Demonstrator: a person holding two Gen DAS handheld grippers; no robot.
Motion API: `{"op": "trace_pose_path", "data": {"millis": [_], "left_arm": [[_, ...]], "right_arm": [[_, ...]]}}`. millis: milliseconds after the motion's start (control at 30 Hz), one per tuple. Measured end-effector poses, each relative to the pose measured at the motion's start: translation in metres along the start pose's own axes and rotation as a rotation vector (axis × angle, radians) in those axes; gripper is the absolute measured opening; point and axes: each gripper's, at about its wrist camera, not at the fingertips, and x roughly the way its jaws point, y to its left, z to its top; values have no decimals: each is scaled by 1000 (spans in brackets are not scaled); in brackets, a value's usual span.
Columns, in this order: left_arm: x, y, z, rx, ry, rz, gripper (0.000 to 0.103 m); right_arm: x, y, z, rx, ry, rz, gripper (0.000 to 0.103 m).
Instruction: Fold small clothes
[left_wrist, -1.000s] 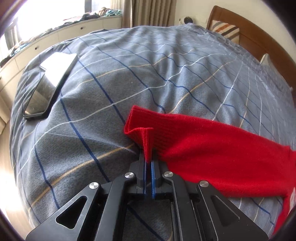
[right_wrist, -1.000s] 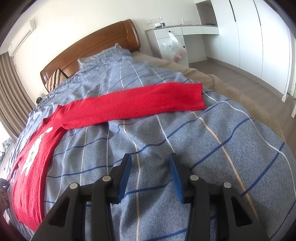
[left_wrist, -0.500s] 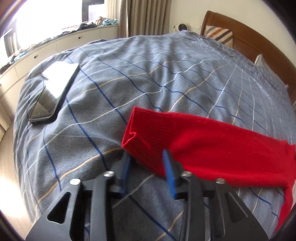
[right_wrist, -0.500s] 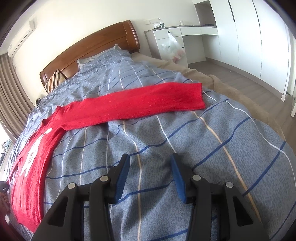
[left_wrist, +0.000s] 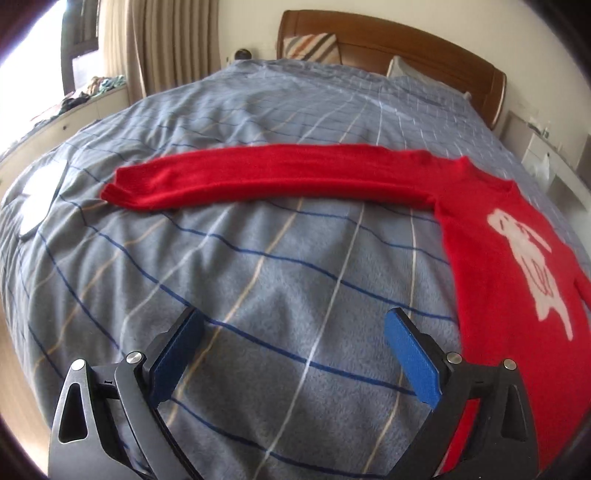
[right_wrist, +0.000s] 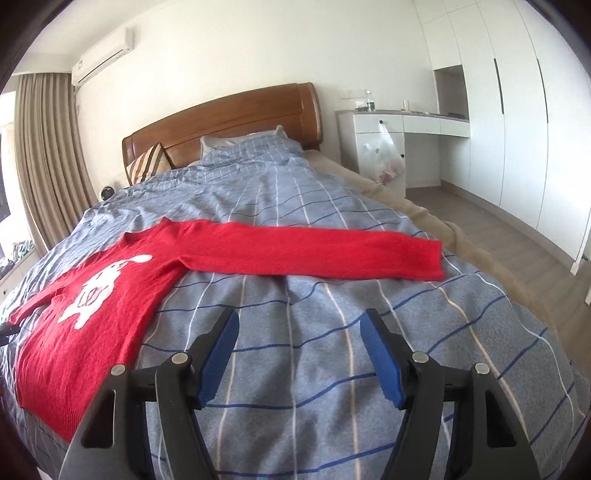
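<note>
A small red sweater (left_wrist: 509, 280) with a white figure on its front lies flat on the blue checked bedcover (left_wrist: 280, 280). One sleeve (left_wrist: 258, 177) stretches out to the left in the left wrist view. In the right wrist view the sweater body (right_wrist: 88, 310) is at the left and its other sleeve (right_wrist: 314, 251) runs right. My left gripper (left_wrist: 293, 325) hovers over bare bedcover, well short of the sleeve, its jaws opening wide with nothing between them. My right gripper (right_wrist: 299, 325) is also opening over bare cover, holding nothing.
A dark flat tablet (left_wrist: 40, 199) lies on the bed's left part. A wooden headboard (right_wrist: 229, 122) and pillows are at the far end. A white desk (right_wrist: 399, 125) with a hanging plastic bag and wardrobes stand right of the bed. Curtains hang at the left.
My left gripper let go of the sleeve cuff, opened wide and pulled back and to the right; the sleeve now lies flat. My right gripper opened wider and tipped up to show more of the room.
</note>
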Motion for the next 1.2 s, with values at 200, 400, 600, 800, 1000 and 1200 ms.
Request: {"op": "trace_pose_path", "data": {"millis": [200, 400, 600, 800, 1000, 1200], "left_arm": [[5, -8, -13, 68, -21, 39, 102], [1, -9, -21, 64, -44, 40, 102], [1, -13, -24, 98, -40, 55, 103], [4, -13, -23, 99, -24, 49, 103], [6, -17, -23, 107, -28, 62, 103], [6, -17, -23, 107, -28, 65, 103]], "right_arm": [[15, 9, -7, -30, 57, -20, 69], [47, 12, -27, -41, 215, -32, 79], [55, 14, -36, -55, 228, -36, 89], [56, 18, -39, -78, 223, -45, 93], [55, 19, -40, -89, 220, -52, 94], [55, 19, -40, -88, 221, -52, 94]]}}
